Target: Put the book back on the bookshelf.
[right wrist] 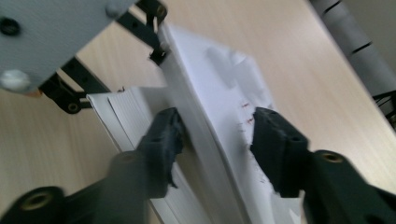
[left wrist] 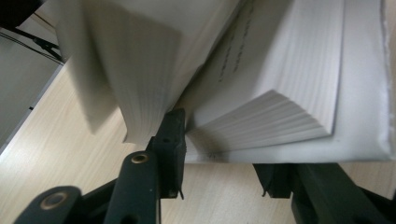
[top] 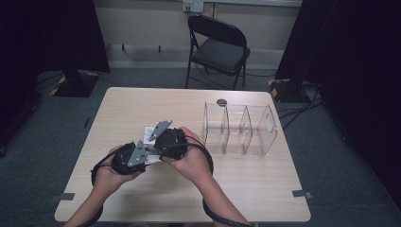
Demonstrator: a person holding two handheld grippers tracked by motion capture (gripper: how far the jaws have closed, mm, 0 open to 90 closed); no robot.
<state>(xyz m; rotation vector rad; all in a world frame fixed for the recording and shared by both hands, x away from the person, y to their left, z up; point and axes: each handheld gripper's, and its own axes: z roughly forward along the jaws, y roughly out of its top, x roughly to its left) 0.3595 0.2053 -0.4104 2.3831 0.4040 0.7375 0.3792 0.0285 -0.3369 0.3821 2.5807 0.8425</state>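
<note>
Left gripper [top: 144, 150]: You hold it in your left hand [top: 109, 174], near the surface's 7 o'clock side. In the left gripper view its jaws [left wrist: 219, 154] stand wide apart. A fat bunch of pages sits between them. The jaws are not squeezing it.
Right gripper [top: 158, 132]: You hold it in your right hand [top: 191, 158], just beside the left gripper, at its 2 o'clock. In the right gripper view the jaws [right wrist: 217, 133] are open, one on each side of a raised bunch of pages. They do not pinch it.
Book [left wrist: 261, 79]: White, open, pages fanned out. It lies on the surface between your two grippers, at about 8 o'clock from the middle. Small red marks show on one page [right wrist: 245, 112].
Surface [top: 142, 104]: Light wood.
Clear box [top: 239, 128]: Has dividers. Stands at 3 o'clock on the surface, well apart from the book.
Dark disc [top: 222, 101]: Small, just behind the clear box at 12 o'clock.
Chair [top: 217, 47]: Black, on the floor past the far edge.
</note>
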